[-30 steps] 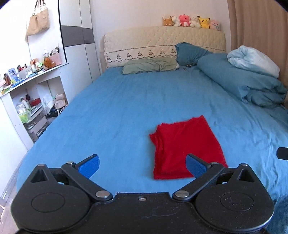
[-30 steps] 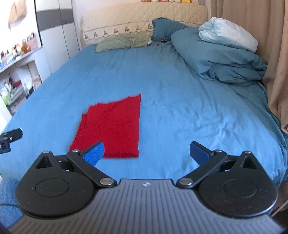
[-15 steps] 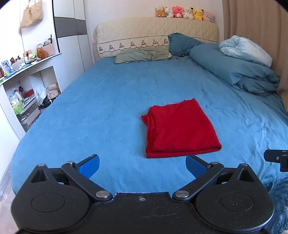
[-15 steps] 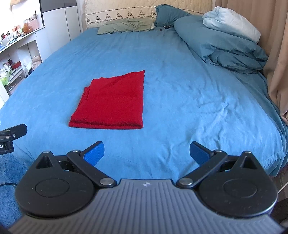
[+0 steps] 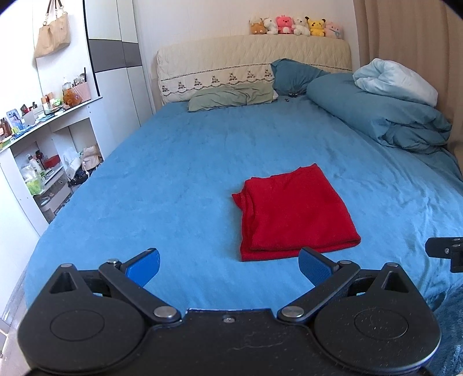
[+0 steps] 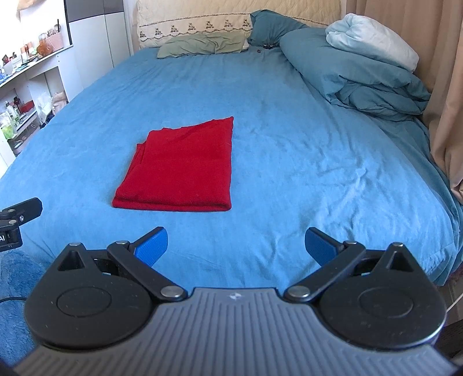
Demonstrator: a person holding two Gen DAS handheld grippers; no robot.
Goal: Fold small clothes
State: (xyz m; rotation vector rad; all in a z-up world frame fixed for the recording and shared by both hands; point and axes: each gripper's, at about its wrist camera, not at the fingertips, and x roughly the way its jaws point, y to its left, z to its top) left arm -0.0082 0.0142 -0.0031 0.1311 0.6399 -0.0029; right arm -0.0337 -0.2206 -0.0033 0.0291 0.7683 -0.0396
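Observation:
A red garment [image 5: 292, 214] lies folded in a neat rectangle on the blue bed sheet [image 5: 179, 173]; it also shows in the right wrist view [image 6: 182, 170]. My left gripper [image 5: 228, 264] is open and empty, held back from the bed's near edge, with the garment ahead and slightly right. My right gripper [image 6: 235, 244] is open and empty, with the garment ahead to its left. Neither gripper touches the cloth.
A bunched blue duvet [image 5: 385, 115] with a pale blanket [image 5: 396, 81] lies at the far right. Pillows [image 5: 231, 97] and a headboard with plush toys [image 5: 295, 26] stand at the back. Cluttered white shelves [image 5: 37, 150] stand left. A curtain [image 6: 451, 101] hangs right.
Both grippers have drawn back from the bed and away from the folded red garment, which now lies farther ahead. Both stay open.

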